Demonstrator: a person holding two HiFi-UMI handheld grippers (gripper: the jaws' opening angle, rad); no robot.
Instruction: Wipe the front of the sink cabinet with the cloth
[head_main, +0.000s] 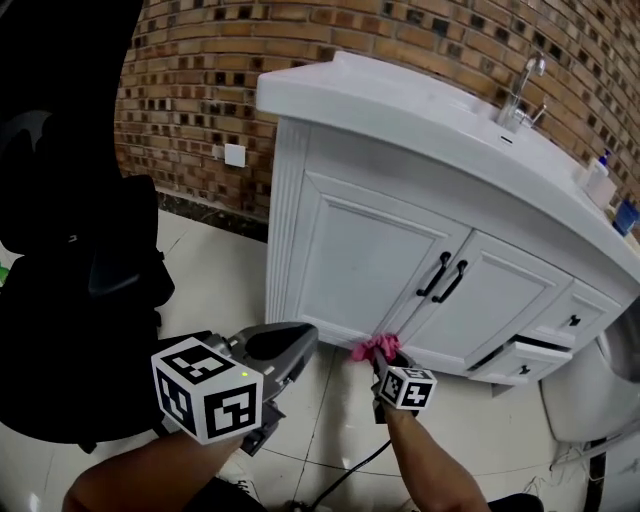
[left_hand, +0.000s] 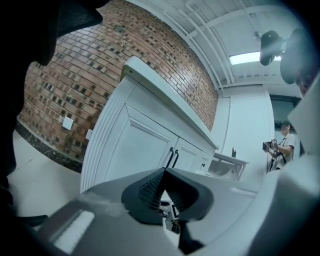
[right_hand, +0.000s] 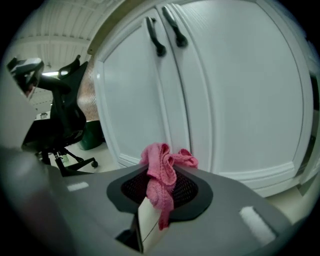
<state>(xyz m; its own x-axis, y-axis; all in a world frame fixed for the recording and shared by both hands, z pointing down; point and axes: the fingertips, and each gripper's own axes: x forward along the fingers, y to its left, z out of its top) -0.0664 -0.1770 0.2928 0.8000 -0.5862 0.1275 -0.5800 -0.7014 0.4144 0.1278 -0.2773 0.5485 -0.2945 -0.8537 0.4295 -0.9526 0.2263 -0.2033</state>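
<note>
Head view lets me count one white sink cabinet (head_main: 300, 230) against the brick wall, with two doors. Each door has one black handle (head_main: 433, 273), so there are two handles, and they stand side by side at the middle seam. To the right of the doors I count two drawers, and the lower drawer (head_main: 520, 362) is pulled a little out. On the top stand one faucet (head_main: 520, 95) and two bottles (head_main: 598, 181) near the right end. One black office chair (head_main: 90, 270) stands at the left on the tiled floor.

There are two grippers and one cloth. The right gripper (head_main: 385, 360) has its jaws pressed together on the pink cloth (head_main: 374, 347). In the right gripper view the cloth (right_hand: 162, 170) is bunched between the ribbed pads and sticks out above the tips of the right gripper (right_hand: 160, 176). It is low on the cabinet front, at the bottom of the left door near the seam. Whether it really touches the white surface, I cannot tell.

The left gripper (head_main: 306, 337) is held off the cabinet, near its left corner. In its own view the jaws of the left gripper (left_hand: 165, 172) meet at the tips with nothing between them.
</note>
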